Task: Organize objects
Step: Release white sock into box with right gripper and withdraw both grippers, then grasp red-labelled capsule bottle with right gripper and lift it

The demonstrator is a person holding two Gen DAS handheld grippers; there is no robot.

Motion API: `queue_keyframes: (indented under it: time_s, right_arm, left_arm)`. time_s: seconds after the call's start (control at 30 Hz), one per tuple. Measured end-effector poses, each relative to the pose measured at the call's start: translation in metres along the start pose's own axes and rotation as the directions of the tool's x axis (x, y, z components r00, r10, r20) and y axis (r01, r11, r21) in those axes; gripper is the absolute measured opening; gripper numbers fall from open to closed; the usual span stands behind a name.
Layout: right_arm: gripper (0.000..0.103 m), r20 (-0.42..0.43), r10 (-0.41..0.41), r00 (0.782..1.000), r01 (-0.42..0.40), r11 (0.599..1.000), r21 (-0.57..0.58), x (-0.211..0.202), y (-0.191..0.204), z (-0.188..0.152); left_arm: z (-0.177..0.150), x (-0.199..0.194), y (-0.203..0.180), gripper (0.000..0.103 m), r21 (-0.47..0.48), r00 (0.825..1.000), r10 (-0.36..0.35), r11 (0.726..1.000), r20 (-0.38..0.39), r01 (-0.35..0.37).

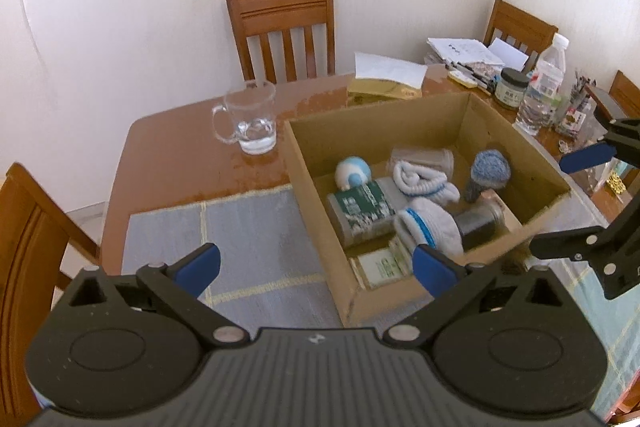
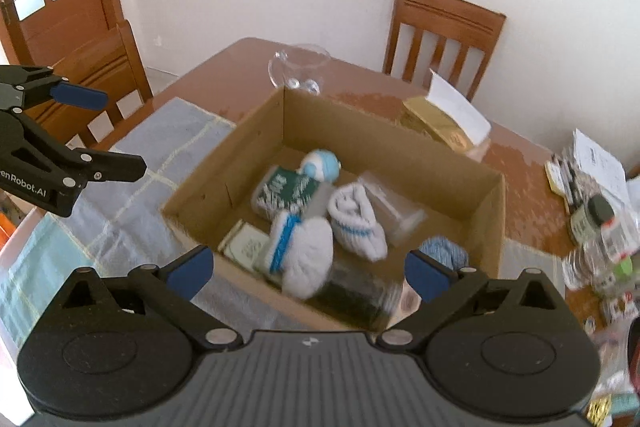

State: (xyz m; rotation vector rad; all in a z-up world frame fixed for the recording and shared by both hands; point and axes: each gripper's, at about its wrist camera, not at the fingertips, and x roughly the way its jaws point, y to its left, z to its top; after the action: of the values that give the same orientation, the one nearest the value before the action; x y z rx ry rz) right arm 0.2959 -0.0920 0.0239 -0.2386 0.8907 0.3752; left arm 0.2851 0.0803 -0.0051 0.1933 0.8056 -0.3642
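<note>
An open cardboard box (image 1: 400, 115) (image 2: 360, 131) stands on the table. It holds a white-and-blue ball (image 1: 354, 173), a green packet (image 1: 364, 213), a rolled white sock (image 1: 420, 181), a blue knit piece (image 1: 490, 169), a dark jar (image 1: 480, 219) and a clear cup (image 1: 424, 157). A white sock with a blue stripe (image 1: 430, 231) (image 2: 308, 255) lies near the front wall, blurred in the right wrist view. My right gripper (image 2: 308, 273) (image 1: 572, 203) hangs open over that sock, not touching it. My left gripper (image 1: 316, 263) (image 2: 108, 131) is open and empty over the box's left side.
A glass mug (image 1: 250, 123) stands left of the box's far corner and a gold tissue box (image 1: 384, 87) behind it. Papers, a jar (image 1: 512, 85) and a water bottle (image 1: 544, 83) crowd the right. A grey placemat (image 1: 240, 239) lies under the box. Wooden chairs (image 1: 284, 27) surround the table.
</note>
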Motion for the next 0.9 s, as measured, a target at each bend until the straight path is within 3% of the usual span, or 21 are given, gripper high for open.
queue_keyframes:
  time_s: [0.3, 0.63, 0.9]
  right_arm:
    - [0.103, -0.031, 0.005, 0.999, -0.005, 1.000, 0.013, -0.012, -0.008, -0.056]
    - [0.103, -0.081, 0.092, 0.992, -0.089, 0.995, 0.048, -0.014, -0.008, -0.121]
    - [0.103, -0.133, 0.090, 0.987, -0.086, 0.996, 0.034, 0.001, 0.015, -0.153]
  left_arm:
    - [-0.041, -0.019, -0.039, 0.102, -0.058, 0.997, 0.052, 0.997, -0.049, -0.055]
    - [-0.089, -0.042, -0.073, 0.102, -0.172, 0.984, 0.148, 0.971, -0.098, -0.164]
    - [-0.109, -0.036, -0.071, 0.102, -0.206, 0.985, 0.137, 0.966, -0.104, -0.156]
